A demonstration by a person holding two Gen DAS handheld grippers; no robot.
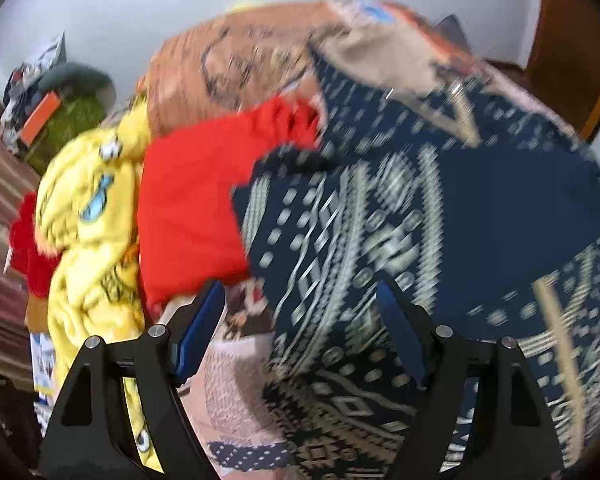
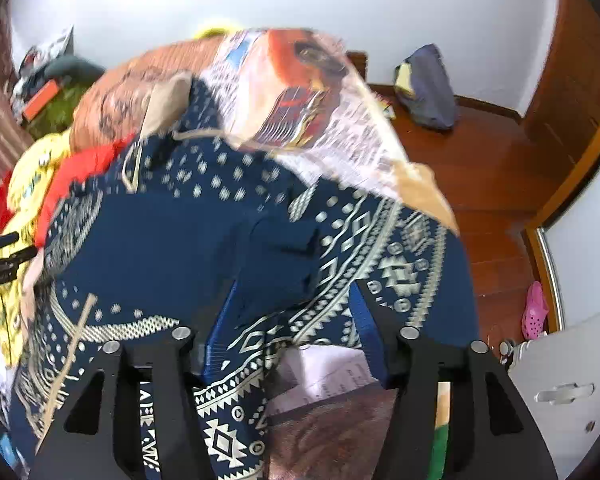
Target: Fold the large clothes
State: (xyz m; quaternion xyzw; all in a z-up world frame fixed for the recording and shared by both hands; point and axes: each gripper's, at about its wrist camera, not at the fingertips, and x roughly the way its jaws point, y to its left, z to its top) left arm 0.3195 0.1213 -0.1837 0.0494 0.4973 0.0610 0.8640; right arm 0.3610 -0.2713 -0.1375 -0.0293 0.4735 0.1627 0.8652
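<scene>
Two hand-held grippers are pointing steeply down at one navy patterned garment (image 2: pixel 172 240), which is lying spread over the printed bedcover (image 2: pixel 300 92) and serving as the landmark for this entry. Seen from the right wrist, the right gripper (image 2: pixel 296 328) is hovering over the near edge of the garment, jaws parted, with a fold of the navy cloth lying between the blue pads (image 2: pixel 366 328); the pads are not visibly pressing on it, so I am judging this as released rather than gripped. Seen from the left wrist, the left gripper (image 1: pixel 300 320) is standing wide apart too, nothing clamped, with the garment's near left edge below and ahead of it. The frame is blurred, so whether cloth is brushing the pads cannot be told. Beyond the garment's left side a red garment (image 1: pixel 192 208) is lying, and further left of that a yellow garment (image 1: pixel 88 220). The navy garment's long axis appears to be running away from both grippers toward the far end of the bed, though bunching is making this uncertain. Judgement: the right gripper is nearer to the cloth, already straddling an edge, so any regrasp is turning on that near hem. A pink shoe (image 2: pixel 534 312) is sitting on the floor well right of the garment.
</scene>
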